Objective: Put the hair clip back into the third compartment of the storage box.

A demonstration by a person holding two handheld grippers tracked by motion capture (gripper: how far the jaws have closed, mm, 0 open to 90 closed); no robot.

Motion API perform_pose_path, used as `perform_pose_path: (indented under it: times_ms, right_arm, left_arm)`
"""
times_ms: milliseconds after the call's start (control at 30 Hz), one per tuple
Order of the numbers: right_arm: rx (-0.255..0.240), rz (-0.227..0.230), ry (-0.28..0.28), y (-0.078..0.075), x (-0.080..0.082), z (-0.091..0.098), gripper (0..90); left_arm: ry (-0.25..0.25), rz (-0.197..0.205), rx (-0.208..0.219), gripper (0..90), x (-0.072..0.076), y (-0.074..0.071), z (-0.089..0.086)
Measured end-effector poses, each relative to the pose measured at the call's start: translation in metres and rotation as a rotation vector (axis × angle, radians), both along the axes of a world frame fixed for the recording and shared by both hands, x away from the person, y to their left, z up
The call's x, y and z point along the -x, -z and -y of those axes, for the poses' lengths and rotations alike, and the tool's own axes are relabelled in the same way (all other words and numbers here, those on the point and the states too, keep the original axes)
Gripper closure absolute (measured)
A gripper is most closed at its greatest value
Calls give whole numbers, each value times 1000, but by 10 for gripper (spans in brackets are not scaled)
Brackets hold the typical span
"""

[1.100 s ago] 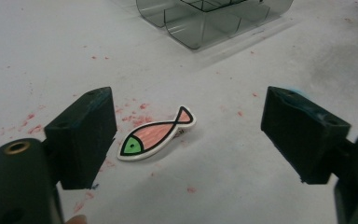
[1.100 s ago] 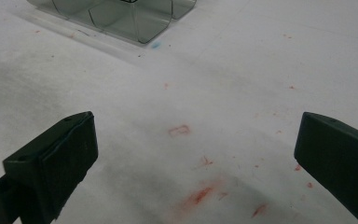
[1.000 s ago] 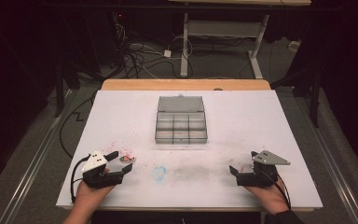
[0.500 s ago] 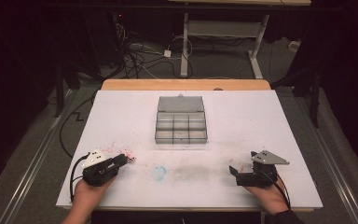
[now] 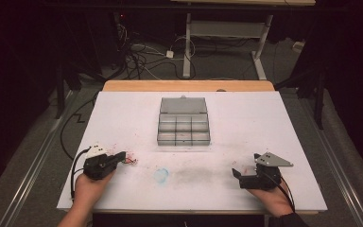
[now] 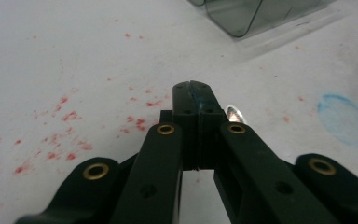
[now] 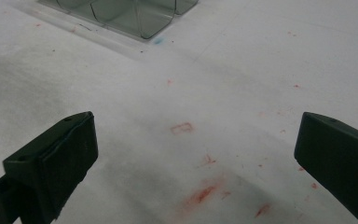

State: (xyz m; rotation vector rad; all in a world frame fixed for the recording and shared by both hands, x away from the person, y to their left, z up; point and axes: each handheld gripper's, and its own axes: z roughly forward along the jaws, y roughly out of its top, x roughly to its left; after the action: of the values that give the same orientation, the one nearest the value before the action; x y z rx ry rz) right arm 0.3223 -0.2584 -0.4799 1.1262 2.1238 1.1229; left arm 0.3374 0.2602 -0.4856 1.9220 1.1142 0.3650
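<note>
Spreading wide under the high view, the white counter (image 5: 264, 123) carries a clear compartment box (image 5: 183, 124) at its middle, lid tipped back. The left gripper (image 5: 122, 156) lies nearer the person than the box and off to its left. The right gripper (image 5: 246, 165) rests nearer the person than the box and to its right.

The left jaws have just been closing and now stand pressed together. A small silver piece (image 6: 233, 113) glints just beside their tip, on the side toward the box. Whether it is caught between the pads or merely lies against them cannot be told. The right jaws stand spread wide over bare counter, pinching nothing.

The likely risk is a missed grip. If the jaws shut beside the piece and not on it, a lift would come up empty, or would flick the piece away from the box. A pinch on its very edge could let it drop on the way to a compartment.

The high view places both hands against the box. The left gripper view shows the shut tips and the glint. The right gripper view shows the box's near wall (image 7: 140, 21) and faint red scuffs (image 7: 200, 193).
</note>
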Motion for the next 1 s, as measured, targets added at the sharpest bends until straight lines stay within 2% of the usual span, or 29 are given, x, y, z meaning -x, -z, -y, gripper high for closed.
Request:
perform_pose_path:
  times_ms: [300,500,633,867,933,1000]
  right_arm:
    - [-16,1,-2,0,0,2,5]
    - [15,2,1,0,0,-1,4]
    - [7,-3,5,0,-1,0,4]
    - [-3,-9,8,0,-1,1,4]
    - [-5,-8,8,0,-1,1,4]
    - [-4,-11,6,0,-1,1,4]
  left_arm:
    - [6,-53,-70,873,-18,4,5]
    - [13,-79,-82,873,-19,6,5]
    - [20,-82,-93,873,-18,6,6]
    - [19,-89,-78,873,-13,5,0]
    - [9,-81,-90,873,-12,6,-2]
    - [-4,-104,-74,873,-16,7,-5]
